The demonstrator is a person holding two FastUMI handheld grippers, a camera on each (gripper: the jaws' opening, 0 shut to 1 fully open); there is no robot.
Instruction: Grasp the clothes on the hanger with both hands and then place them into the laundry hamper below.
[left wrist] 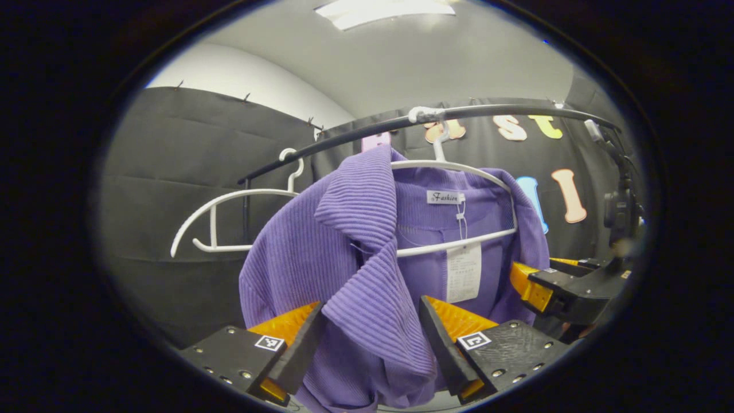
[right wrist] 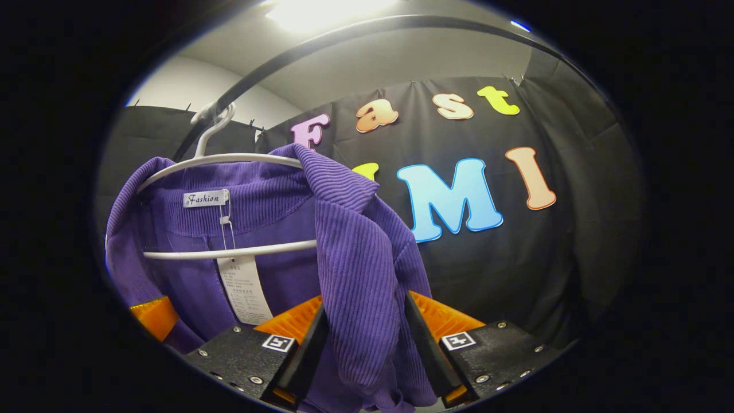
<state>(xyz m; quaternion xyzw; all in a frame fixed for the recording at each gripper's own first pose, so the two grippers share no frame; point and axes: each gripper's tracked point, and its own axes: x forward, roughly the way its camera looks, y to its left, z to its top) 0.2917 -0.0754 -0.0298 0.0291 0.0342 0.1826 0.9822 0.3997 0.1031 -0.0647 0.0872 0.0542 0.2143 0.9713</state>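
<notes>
A purple ribbed top [left wrist: 298, 258] hangs on a white hanger [left wrist: 459, 167] from a black rail [left wrist: 344, 136]. In the left gripper view, my left gripper [left wrist: 371, 307] is shut on one front panel below the folded collar, with a finger on either side of the fabric. My right gripper [left wrist: 530, 287] is at the top's far side. In the right gripper view, my right gripper [right wrist: 365, 304] is shut on the other front panel of the top [right wrist: 355, 241], under the hanger [right wrist: 229, 251]. The hamper is out of sight.
An empty white hanger [left wrist: 229, 218] hangs on the same rail to the left of the top. White paper tags [left wrist: 463, 272] dangle inside the neck. The black cloth wall stands close behind. A dark camera mount [left wrist: 619, 209] sits at the right end of the rail.
</notes>
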